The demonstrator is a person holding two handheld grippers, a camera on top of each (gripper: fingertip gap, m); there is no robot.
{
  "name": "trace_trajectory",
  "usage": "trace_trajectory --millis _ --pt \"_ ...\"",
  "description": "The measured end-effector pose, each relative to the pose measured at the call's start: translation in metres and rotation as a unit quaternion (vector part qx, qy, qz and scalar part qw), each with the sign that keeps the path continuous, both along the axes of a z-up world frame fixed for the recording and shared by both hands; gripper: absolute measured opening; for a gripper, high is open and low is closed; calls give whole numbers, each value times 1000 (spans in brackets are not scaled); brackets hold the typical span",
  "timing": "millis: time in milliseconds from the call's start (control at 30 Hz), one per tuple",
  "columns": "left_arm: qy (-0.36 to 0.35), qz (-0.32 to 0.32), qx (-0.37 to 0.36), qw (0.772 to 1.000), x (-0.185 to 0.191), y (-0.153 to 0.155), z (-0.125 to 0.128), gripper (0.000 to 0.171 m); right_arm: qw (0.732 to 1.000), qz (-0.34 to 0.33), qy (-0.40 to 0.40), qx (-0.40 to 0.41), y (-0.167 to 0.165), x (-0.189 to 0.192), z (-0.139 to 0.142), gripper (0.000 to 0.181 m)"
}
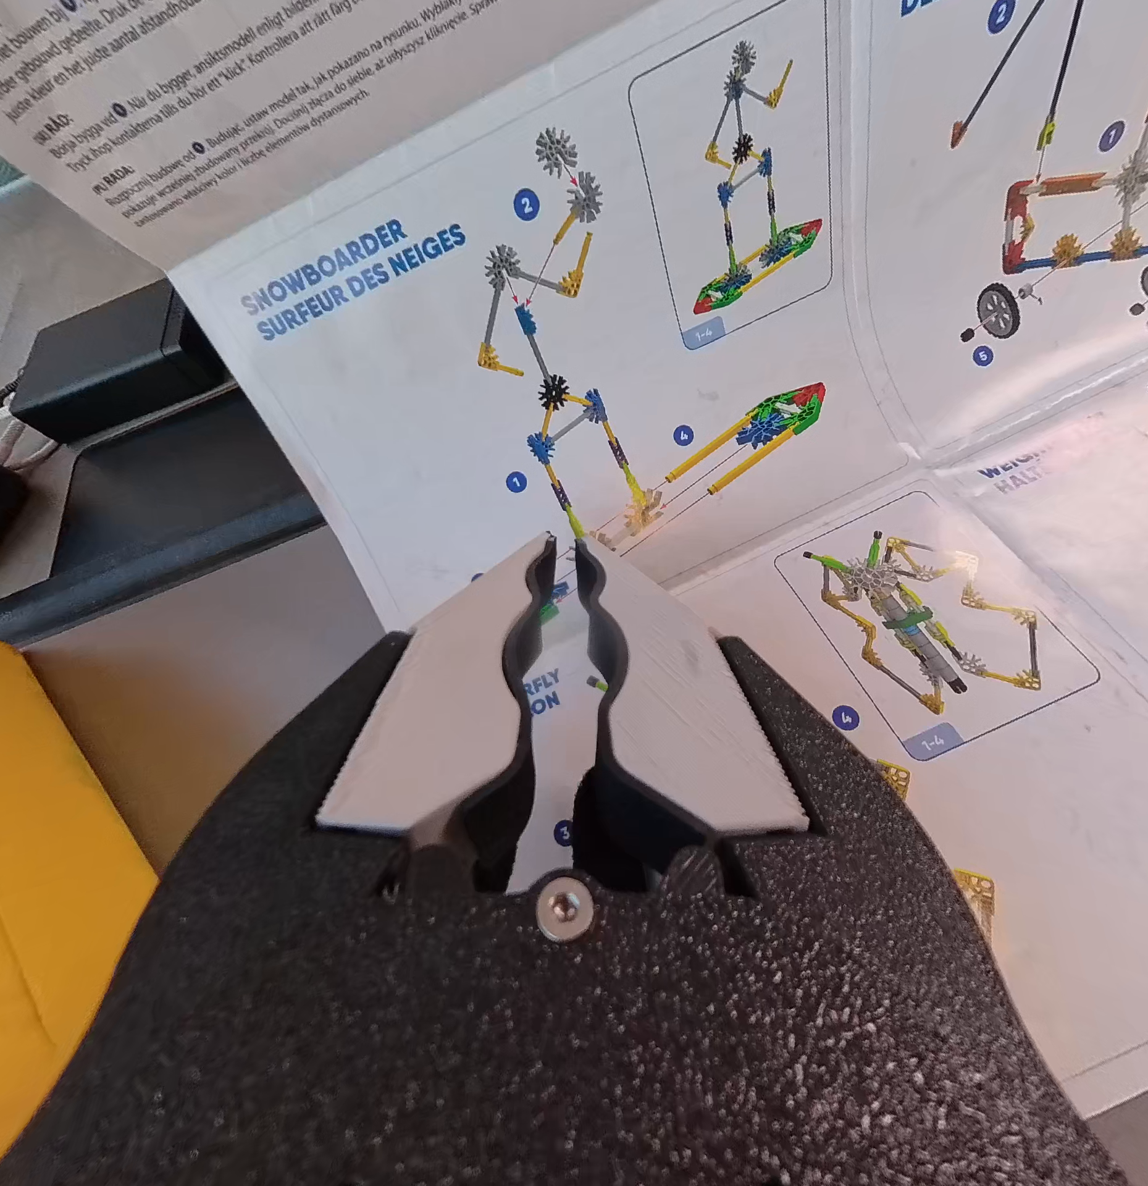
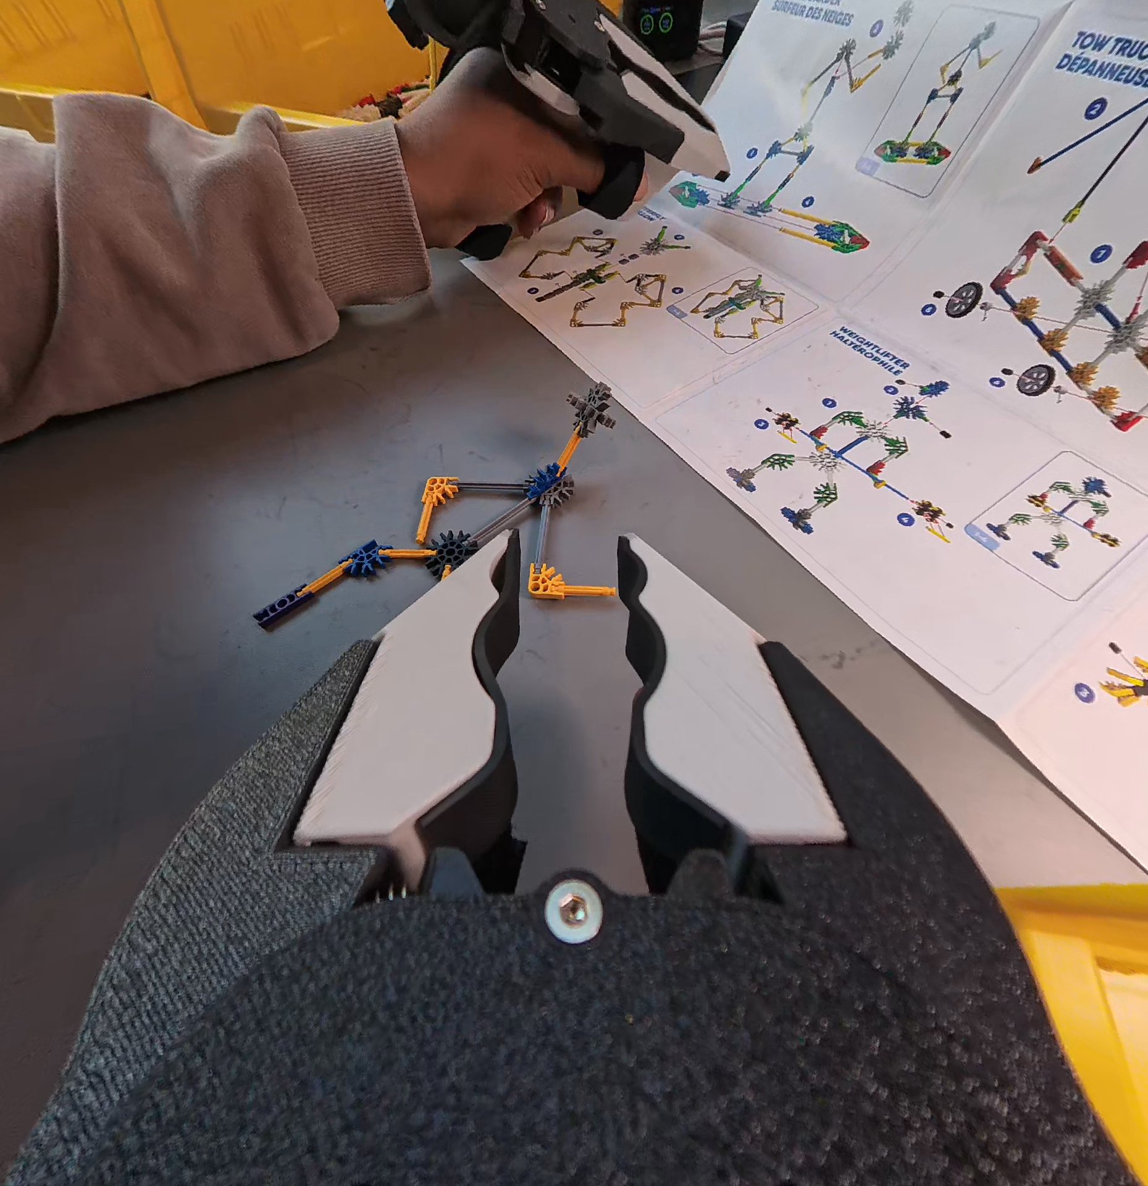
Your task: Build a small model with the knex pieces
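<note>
Right wrist view: right claw (image 2: 566, 565) gapes empty over one rod-and-connector figure (image 2: 494, 507); left claw (image 1: 563, 545) nearly closed, empty, above one instruction sheet (image 1: 783, 449).

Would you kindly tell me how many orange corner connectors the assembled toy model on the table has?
2 orange corner connectors: one at the left of the model, one nearest the right gripper, whose finger may hide more.

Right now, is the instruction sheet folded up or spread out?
Spread out. The instruction sheet lies unfolded on the dark table, several panels showing, fold creases visible; its far part curves upward in the left wrist view.
</note>
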State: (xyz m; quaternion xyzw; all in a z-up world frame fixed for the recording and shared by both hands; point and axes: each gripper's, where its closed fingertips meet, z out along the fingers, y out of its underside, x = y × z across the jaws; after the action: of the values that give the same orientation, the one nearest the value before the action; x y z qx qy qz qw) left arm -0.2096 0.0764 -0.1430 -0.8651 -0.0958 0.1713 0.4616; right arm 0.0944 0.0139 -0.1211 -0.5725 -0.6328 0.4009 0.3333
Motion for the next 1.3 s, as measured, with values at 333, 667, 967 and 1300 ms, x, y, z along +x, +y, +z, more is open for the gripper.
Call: trace_trajectory --millis 333,667,967,1300 --pt "3 -4 -2 1000 1 0 0 5 1000 -9 2 18 4 0 0 29" --pt "2 -1 -8 1000 0 0 -3 6 1000 -10 -6 13 4 0 -3 29" --pt "13 -7 -15 1000 2 1 -3 5 1000 -5 -10 12 2 0 -4 29" --pt "41 -48 -24 998 30 15 -3 6 1000 -3 -14 13 2 0 -6 29"
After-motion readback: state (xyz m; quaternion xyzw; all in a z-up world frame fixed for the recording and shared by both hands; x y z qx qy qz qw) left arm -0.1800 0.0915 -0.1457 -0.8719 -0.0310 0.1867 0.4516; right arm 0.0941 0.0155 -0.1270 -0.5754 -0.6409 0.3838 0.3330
